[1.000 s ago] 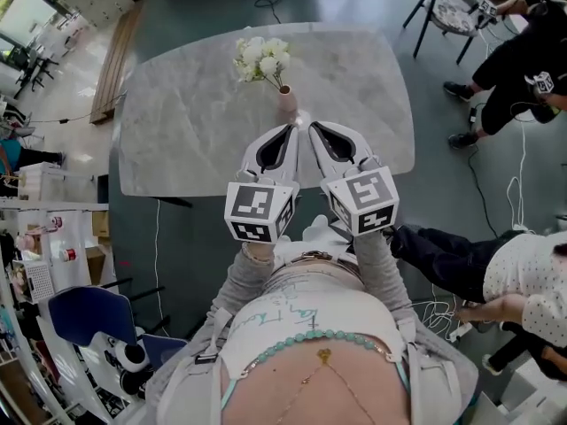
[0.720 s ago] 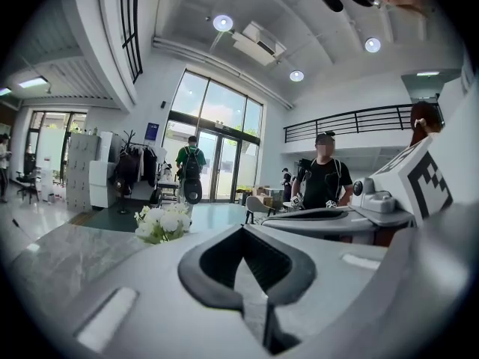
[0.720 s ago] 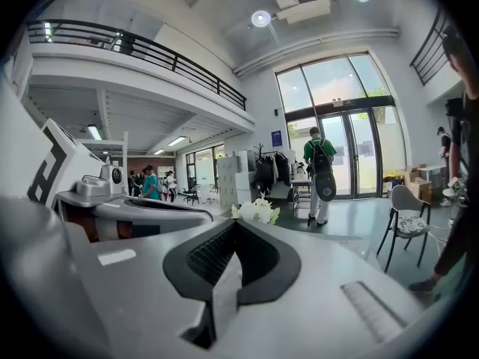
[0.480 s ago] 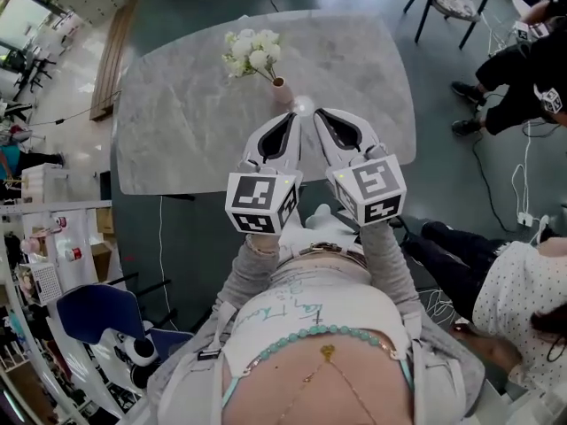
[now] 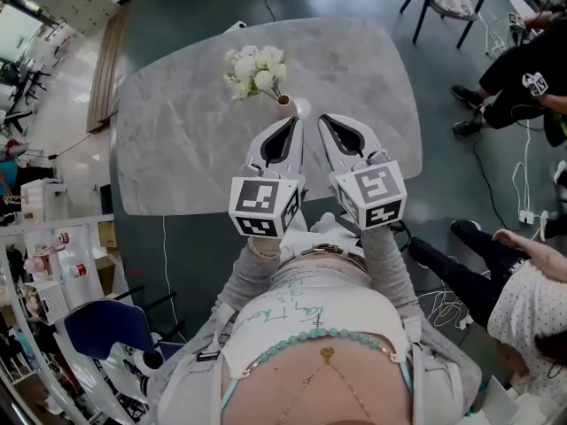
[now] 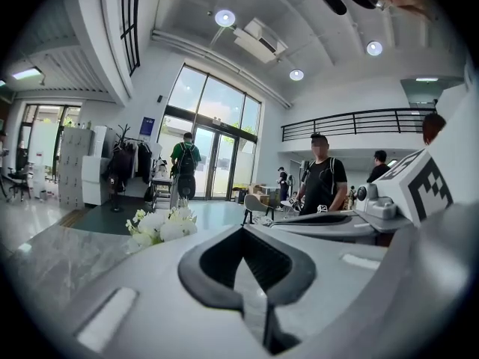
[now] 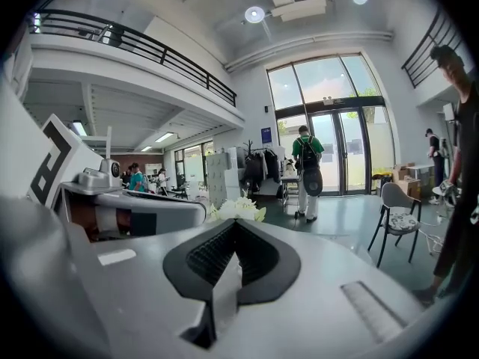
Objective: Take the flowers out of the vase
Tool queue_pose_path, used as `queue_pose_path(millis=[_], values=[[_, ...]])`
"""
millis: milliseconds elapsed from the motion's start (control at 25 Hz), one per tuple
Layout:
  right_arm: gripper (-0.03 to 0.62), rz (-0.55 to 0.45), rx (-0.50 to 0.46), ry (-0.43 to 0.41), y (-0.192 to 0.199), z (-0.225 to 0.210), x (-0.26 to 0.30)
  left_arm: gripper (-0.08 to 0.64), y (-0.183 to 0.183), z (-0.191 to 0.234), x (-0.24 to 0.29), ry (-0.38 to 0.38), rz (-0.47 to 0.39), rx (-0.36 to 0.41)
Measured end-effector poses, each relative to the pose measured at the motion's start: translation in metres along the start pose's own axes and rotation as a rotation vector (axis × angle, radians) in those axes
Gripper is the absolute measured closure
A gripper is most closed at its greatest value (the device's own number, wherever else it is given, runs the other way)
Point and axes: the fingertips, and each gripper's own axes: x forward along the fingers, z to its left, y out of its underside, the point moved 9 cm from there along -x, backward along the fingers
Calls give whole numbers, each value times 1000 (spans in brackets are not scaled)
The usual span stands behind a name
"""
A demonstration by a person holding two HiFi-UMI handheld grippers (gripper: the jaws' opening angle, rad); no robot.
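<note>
A small pink vase (image 5: pixel 285 106) stands on the marble table (image 5: pixel 177 140) with a bunch of white flowers (image 5: pixel 255 69) leaning out to its left. My left gripper (image 5: pixel 291 123) and right gripper (image 5: pixel 324 119) are held side by side over the table's near edge, tips just short of the vase. Both are shut with nothing in them. In the left gripper view the flowers (image 6: pixel 161 225) show left of the closed jaws of my left gripper (image 6: pixel 241 230). In the right gripper view the flowers (image 7: pixel 238 208) peek over the tip of my right gripper (image 7: pixel 236 224).
A chair (image 5: pixel 443 3) stands beyond the table's far right corner. People sit and stand at the right, a leg (image 5: pixel 452 273) close to my right side. A blue chair (image 5: pixel 106 326) and shelves are at the lower left. Cables lie on the floor.
Both grippers stay shut, side by side before the vase. The view has drifted a little, and the people at the right have shifted.
</note>
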Motion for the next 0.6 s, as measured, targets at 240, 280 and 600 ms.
queue_pose_path(millis=[240, 280, 600], values=[[568, 34, 20, 25, 2, -4, 39, 558, 5, 32, 17, 29, 42, -8], [568, 40, 23, 28, 3, -4, 45, 560, 6, 38, 20, 34, 47, -9], [568, 96, 42, 53, 10, 2, 97, 558, 12, 90, 33, 63, 80, -44]])
